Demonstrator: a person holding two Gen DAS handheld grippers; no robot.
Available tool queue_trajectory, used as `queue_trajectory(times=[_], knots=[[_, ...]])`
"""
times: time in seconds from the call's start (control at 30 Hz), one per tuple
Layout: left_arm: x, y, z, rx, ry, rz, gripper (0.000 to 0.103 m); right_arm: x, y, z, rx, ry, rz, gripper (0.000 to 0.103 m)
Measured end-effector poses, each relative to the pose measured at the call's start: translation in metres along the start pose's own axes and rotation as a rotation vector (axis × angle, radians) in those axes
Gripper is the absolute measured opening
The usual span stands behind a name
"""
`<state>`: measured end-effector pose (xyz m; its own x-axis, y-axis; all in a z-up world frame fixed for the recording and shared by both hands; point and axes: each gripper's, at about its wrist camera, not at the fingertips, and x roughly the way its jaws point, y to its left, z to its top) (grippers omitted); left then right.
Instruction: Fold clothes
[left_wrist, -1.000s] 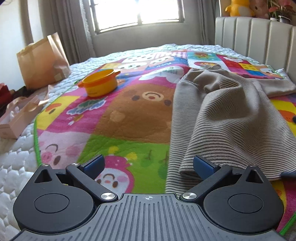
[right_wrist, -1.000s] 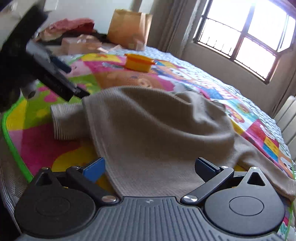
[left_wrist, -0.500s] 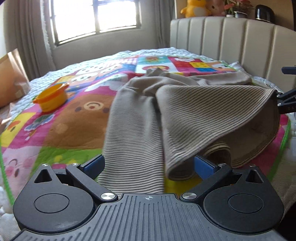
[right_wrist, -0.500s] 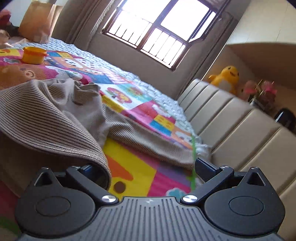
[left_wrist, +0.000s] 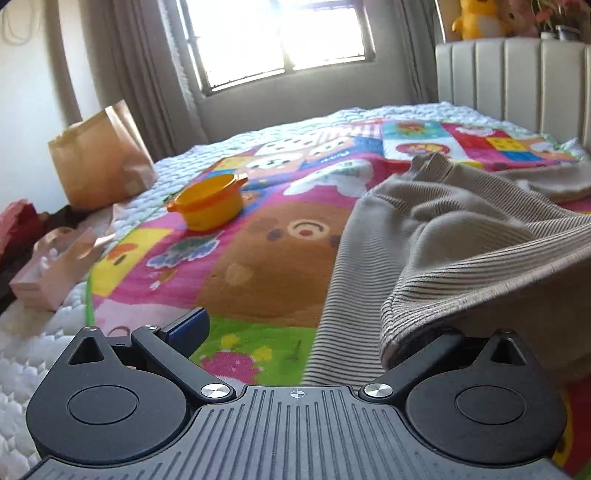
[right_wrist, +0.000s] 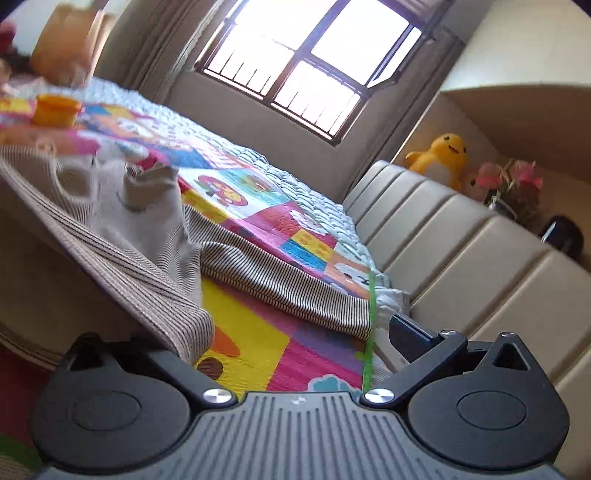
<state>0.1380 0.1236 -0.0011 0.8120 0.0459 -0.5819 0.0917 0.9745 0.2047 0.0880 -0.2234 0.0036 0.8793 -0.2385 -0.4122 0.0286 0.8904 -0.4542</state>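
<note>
A beige ribbed sweater (left_wrist: 436, 236) lies rumpled on the colourful play mat (left_wrist: 258, 266) that covers the bed. My left gripper (left_wrist: 299, 328) is open at the sweater's near edge. Its left blue pad (left_wrist: 188, 325) shows, and the raised hem (left_wrist: 424, 295) drapes over and hides its right finger. In the right wrist view the sweater (right_wrist: 122, 229) rises in a fold at the left. My right gripper (right_wrist: 295, 332) is open too. That fold covers its left finger, and its right finger (right_wrist: 410, 334) shows bare near the mat's green border. A striped sleeve (right_wrist: 288, 284) stretches toward the headboard.
An orange plastic pot (left_wrist: 210, 203) stands on the mat at the left. A brown paper bag (left_wrist: 99, 166) and a pink box (left_wrist: 55, 266) sit at the bed's left edge. The padded headboard (right_wrist: 461, 258) runs along the right, with plush toys (right_wrist: 443, 155) above it.
The left wrist view has swung back to the left, and the sweater's hem now lies over its right finger. The right gripper has tilted, with the fold still over its left finger.
</note>
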Motion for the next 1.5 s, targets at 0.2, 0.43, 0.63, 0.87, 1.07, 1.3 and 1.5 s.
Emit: queue_trajectory(times=[0.2, 0.43, 0.63, 0.87, 1.07, 1.3, 1.5], knots=[[-0.038, -0.025, -0.044, 0.104, 0.081, -0.116, 0.103, 0.0, 0.011, -0.052, -0.056, 0.149, 0.049, 0.103], [-0.054, 0.023, -0.068, -0.141, 0.106, -0.307, 0.103, -0.042, -0.001, -0.077, 0.059, 0.149, 0.287, 0.103], [-0.033, 0.04, -0.028, -0.499, 0.012, -0.538, 0.103, -0.072, -0.037, -0.051, 0.28, -0.056, 0.515, 0.103], [0.009, -0.067, 0.029, -0.201, -0.189, -0.521, 0.103, 0.004, -0.031, -0.008, 0.618, -0.1, 0.56, 0.103], [0.048, -0.115, 0.015, 0.015, -0.232, -0.442, 0.103, 0.079, 0.007, -0.001, 0.636, -0.074, 0.542, 0.103], [0.059, -0.071, -0.012, -0.187, -0.014, -0.465, 0.103, 0.105, 0.039, -0.035, 0.657, 0.018, 0.623, 0.103], [0.041, 0.006, -0.042, -0.394, 0.053, -0.401, 0.103, 0.111, 0.033, -0.041, 0.729, 0.023, 0.647, 0.103]])
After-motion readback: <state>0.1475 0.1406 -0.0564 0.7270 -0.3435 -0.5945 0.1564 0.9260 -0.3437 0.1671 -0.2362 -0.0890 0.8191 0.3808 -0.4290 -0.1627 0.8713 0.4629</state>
